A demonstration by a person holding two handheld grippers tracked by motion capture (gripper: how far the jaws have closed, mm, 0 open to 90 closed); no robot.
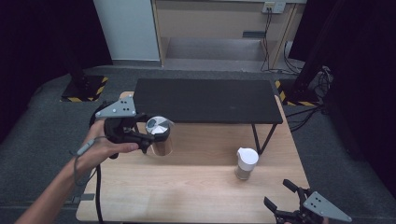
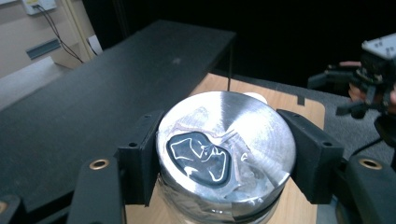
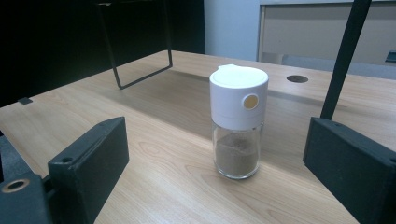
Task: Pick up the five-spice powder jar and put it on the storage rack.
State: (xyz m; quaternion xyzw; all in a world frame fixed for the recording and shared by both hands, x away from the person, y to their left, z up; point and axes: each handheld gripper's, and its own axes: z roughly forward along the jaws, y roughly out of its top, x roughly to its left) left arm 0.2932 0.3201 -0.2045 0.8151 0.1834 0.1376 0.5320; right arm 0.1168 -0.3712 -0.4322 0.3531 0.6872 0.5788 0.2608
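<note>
Overhead: wooden table (image 1: 196, 191), black shelf (image 1: 205, 100) on it, grey carpet (image 1: 42, 130).

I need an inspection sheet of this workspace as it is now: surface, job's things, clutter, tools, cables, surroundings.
Surface: light wooden table, with a black shelf on thin legs over its far part.
Job's things: jar with a silver lid, brown contents, standing near the shelf's front left edge.
Clutter: glass shaker with a white cap and brown powder, upright on the table, untouched.
Tools: left tool has its jaws against both sides of the silver lid; right tool is open at the near right corner, apart from the shaker.
Cables: one trails from the left tool; others run from a wall socket.
Surroundings: grey floor, pale cabinet, black stand with hazard-striped base.
</note>
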